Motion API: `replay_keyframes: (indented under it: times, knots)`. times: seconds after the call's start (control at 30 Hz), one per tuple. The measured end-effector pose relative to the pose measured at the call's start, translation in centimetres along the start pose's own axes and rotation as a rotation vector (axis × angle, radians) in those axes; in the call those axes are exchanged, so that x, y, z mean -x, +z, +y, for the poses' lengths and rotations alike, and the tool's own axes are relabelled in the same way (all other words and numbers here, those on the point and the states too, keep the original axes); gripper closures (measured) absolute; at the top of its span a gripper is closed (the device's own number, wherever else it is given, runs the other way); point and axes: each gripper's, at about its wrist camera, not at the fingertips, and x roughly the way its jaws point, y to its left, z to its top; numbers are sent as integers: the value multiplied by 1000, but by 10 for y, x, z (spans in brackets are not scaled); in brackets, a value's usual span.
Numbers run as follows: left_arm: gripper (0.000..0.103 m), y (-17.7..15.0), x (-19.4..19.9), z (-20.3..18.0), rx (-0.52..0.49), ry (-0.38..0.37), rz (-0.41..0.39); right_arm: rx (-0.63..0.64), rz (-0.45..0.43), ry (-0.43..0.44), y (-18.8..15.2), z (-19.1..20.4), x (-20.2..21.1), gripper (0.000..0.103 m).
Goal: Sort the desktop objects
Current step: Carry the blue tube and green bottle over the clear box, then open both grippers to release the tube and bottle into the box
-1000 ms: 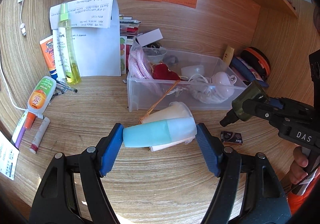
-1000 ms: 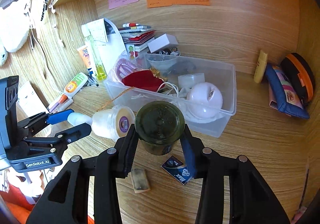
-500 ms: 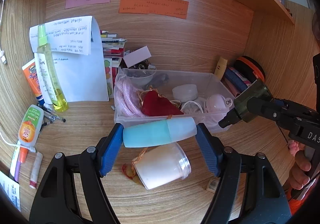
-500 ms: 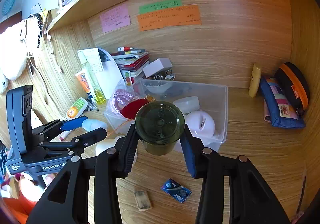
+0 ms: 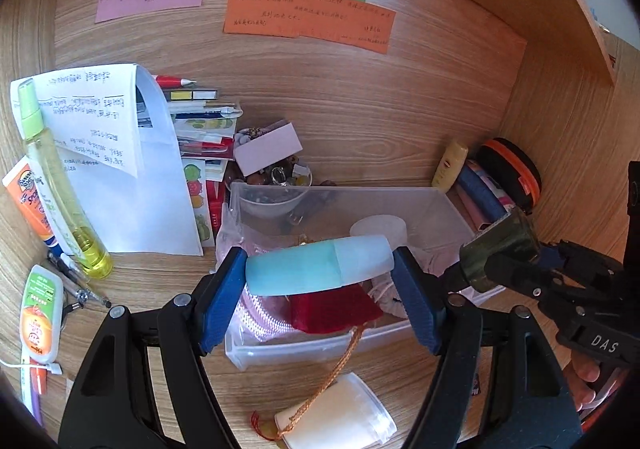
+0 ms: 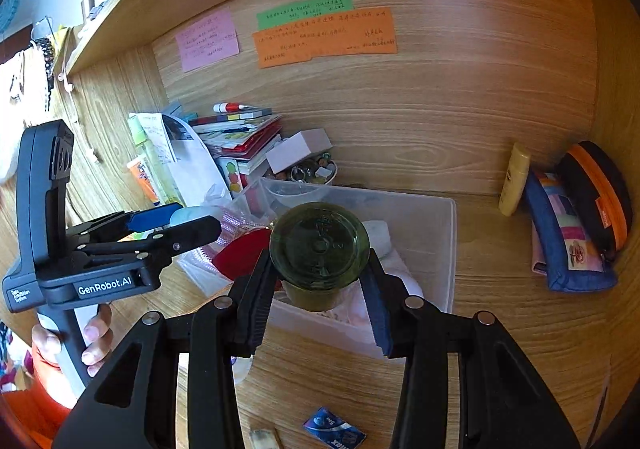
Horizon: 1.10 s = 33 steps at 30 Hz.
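Observation:
My left gripper (image 5: 320, 273) is shut on a light blue bottle (image 5: 316, 267) held sideways above the clear plastic bin (image 5: 436, 205). The bottle also shows in the right wrist view (image 6: 192, 215). My right gripper (image 6: 318, 281) is shut on a dark green glass jar (image 6: 320, 245), held over the bin's (image 6: 448, 249) front part; the jar also shows in the left wrist view (image 5: 500, 249). The bin holds a red pouch (image 5: 332, 309), a pink mesh item (image 5: 260, 313) and white things.
A white cup (image 5: 340, 417) with an orange cord lies in front of the bin. Papers, a yellow spray bottle (image 5: 60, 185), tubes and pens stand at left. Pouches (image 6: 568, 237) and a yellow tube (image 6: 514, 179) sit at right. A blue packet (image 6: 334, 431) lies near the front.
Both grippers have risen and moved forward with their loads, from low over the desk beside the white cup to above the bin.

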Motion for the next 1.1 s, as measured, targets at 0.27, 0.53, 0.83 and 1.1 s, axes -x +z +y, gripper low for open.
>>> replay_keyframes:
  times: [0.27, 0.53, 0.83, 1.1]
  knots:
    - [30, 4, -29, -3, 9, -17, 40, -19, 55, 9, -2, -9, -29, 64]
    - [30, 2, -38, -13, -59, 45, 24, -12, 80, 22, -4, -11, -46, 64]
    - [26, -2, -40, -16, -93, 60, 18, -7, 85, 15, -5, -11, -52, 62]
    - [25, 0, -37, -14, -76, 26, 29, -24, 85, -12, -3, -14, -52, 58]
